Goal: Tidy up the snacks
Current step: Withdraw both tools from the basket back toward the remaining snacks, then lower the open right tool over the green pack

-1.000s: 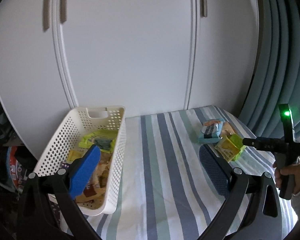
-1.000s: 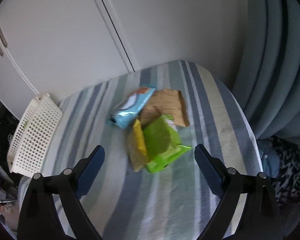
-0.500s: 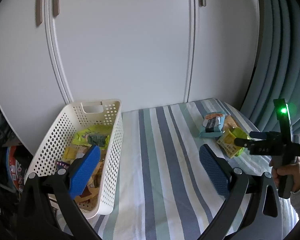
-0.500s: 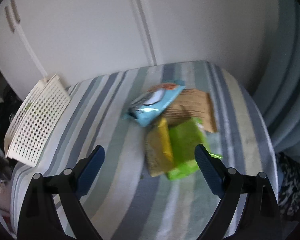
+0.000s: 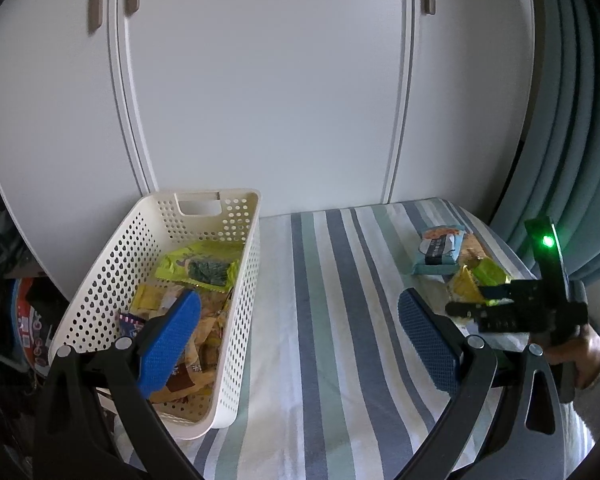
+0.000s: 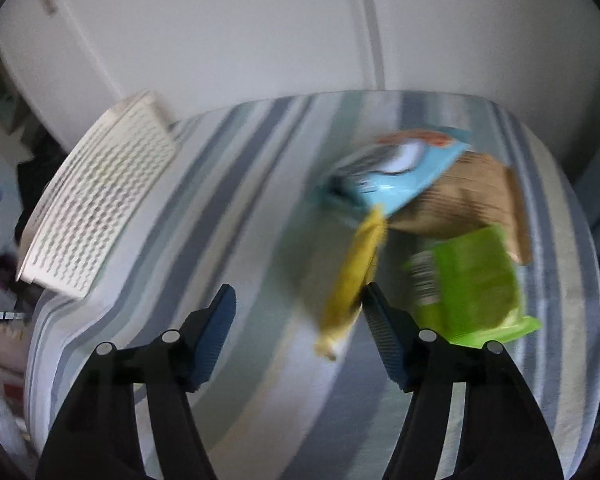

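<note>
A white perforated basket (image 5: 236, 280) stands on the left of the striped table and holds several snack packets (image 5: 198, 268). My left gripper (image 5: 298, 340) hovers open and empty near the table's front, its left pad over the basket. On the right lies a pile: a light blue packet (image 6: 400, 172), a brown packet (image 6: 468, 208), a yellow packet (image 6: 352, 276) and a green packet (image 6: 472, 284). My right gripper (image 6: 300, 332) is open and low over the pile, with the yellow packet just inside its right finger. This view is blurred. The right gripper (image 5: 468, 300) also shows in the left wrist view.
The striped tablecloth (image 5: 332, 300) is bare between the basket and the pile. White cabinet doors (image 5: 268, 100) rise right behind the table. A grey-blue curtain (image 5: 572, 120) hangs at the right. A hand (image 5: 580, 348) holds the right gripper. Clutter sits on the floor at the left (image 5: 28, 320).
My right gripper has dropped and swung toward the snack pile, and its fingers have narrowed. The packets now look much larger. The left gripper has tilted up slightly and stays open.
</note>
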The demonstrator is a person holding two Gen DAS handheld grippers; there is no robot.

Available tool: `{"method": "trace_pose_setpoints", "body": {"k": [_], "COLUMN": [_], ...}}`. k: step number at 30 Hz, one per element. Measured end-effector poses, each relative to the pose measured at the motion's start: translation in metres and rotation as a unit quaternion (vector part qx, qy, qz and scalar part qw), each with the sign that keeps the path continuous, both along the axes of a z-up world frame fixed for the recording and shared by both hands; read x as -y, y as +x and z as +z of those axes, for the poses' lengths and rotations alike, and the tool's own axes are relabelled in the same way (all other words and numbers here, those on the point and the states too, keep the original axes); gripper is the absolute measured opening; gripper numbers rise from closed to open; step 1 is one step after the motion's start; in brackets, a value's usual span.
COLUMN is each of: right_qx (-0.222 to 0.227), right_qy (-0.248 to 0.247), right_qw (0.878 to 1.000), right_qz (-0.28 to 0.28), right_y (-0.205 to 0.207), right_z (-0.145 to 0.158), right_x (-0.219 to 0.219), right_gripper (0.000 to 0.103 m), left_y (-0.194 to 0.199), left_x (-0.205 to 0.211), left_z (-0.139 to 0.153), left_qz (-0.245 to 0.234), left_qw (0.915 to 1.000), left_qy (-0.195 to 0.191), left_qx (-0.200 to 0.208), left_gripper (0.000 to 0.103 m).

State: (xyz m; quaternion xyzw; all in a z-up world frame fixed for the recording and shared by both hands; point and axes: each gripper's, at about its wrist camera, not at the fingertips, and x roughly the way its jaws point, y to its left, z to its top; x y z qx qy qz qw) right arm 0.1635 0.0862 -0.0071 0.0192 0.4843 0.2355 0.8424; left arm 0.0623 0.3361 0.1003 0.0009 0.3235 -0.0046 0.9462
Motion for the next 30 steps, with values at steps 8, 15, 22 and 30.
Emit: {"method": "trace_pose_setpoints", "body": {"k": [8, 15, 22, 30], "right_qx": [-0.025, -0.013, 0.020, 0.037], "right_qy": [0.044, 0.040, -0.020, -0.103], "right_qw": [0.999, 0.998, 0.996, 0.991], "right_qz": [0.018, -0.041, -0.087, -0.073], "right_y": [-0.010, -0.007, -0.002, 0.008], "right_z": [0.002, 0.011, 0.018, 0.011], "right_x": [-0.009, 0.026, 0.063, 0.076], "right_gripper": [0.066, 0.066, 0.072, 0.087], "left_y": [0.002, 0.009, 0.031, 0.053], "left_x": [0.005, 0.010, 0.053, 0.095], "left_z": [-0.003, -0.011, -0.037, -0.068], "left_qz": [-0.008, -0.014, -0.073, -0.127], "left_qw": [1.0000, 0.9998, 0.9962, 0.9868], "left_qy": [0.003, -0.003, 0.020, 0.057], "left_qx": [-0.001, -0.012, -0.043, -0.083], "left_gripper": [0.100, 0.100, 0.100, 0.100]}}
